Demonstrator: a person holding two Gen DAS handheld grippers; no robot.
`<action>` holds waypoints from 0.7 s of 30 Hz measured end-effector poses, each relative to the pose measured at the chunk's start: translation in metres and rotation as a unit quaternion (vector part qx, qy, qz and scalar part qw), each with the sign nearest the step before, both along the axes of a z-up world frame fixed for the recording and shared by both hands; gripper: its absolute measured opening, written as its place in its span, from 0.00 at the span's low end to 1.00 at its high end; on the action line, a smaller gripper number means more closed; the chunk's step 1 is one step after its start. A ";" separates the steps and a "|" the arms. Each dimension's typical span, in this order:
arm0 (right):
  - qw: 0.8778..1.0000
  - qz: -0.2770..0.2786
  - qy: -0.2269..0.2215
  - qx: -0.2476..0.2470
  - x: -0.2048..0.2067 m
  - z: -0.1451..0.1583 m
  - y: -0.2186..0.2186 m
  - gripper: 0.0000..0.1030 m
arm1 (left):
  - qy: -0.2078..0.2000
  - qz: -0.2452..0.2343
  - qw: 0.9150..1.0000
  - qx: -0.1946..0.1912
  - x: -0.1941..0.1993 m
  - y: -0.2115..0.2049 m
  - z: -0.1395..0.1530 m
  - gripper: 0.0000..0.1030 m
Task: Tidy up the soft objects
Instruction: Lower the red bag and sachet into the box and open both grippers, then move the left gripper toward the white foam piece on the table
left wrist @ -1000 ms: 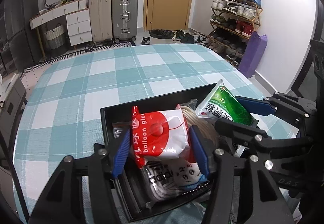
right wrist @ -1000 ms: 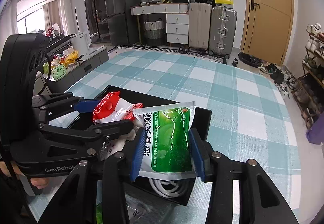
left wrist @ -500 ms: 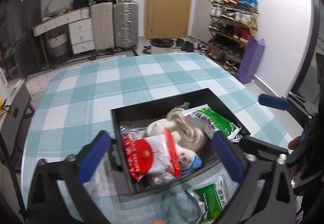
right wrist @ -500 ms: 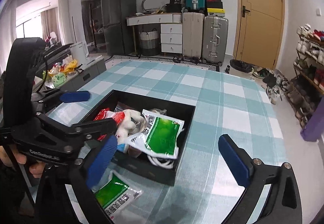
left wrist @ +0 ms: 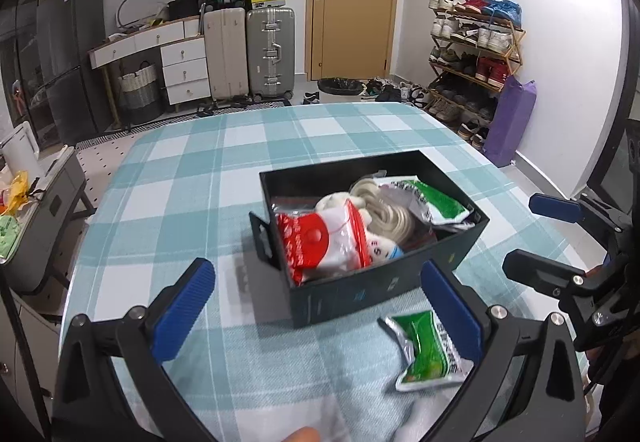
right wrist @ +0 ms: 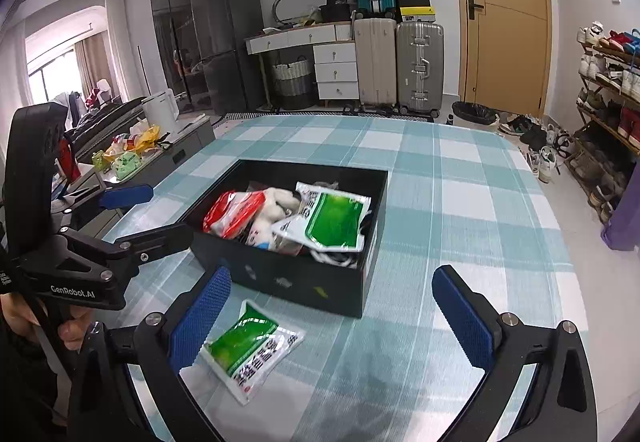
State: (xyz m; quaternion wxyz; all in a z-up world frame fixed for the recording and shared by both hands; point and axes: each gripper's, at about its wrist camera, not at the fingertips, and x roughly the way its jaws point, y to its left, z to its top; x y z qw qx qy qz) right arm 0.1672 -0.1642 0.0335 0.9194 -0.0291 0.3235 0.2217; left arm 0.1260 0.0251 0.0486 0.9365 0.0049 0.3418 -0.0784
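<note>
Risk I see: with both jaws wide and empty, my right gripper (right wrist: 328,326) could crumple the slippery green packet (right wrist: 250,350) lying lower left, outside the black box (right wrist: 304,282) at centre.

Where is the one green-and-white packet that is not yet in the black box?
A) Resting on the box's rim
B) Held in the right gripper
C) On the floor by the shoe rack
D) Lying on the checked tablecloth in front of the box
D: the loose green-and-white packet lies flat on the tablecloth, near the black box, with both grippers open and empty.
</note>
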 end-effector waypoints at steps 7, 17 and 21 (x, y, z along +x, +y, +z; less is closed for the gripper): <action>1.000 0.010 0.011 0.013 -0.010 -0.004 0.003 0.99 | 0.003 0.001 1.000 0.010 -0.018 0.002 -0.007 1.00; 1.000 0.004 0.020 0.005 -0.026 -0.011 0.004 0.99 | 0.010 0.000 1.000 0.012 -0.042 0.008 -0.016 1.00; 1.000 0.008 0.025 0.014 -0.032 -0.012 0.004 0.99 | 0.019 -0.004 1.000 0.009 -0.052 0.006 -0.024 1.00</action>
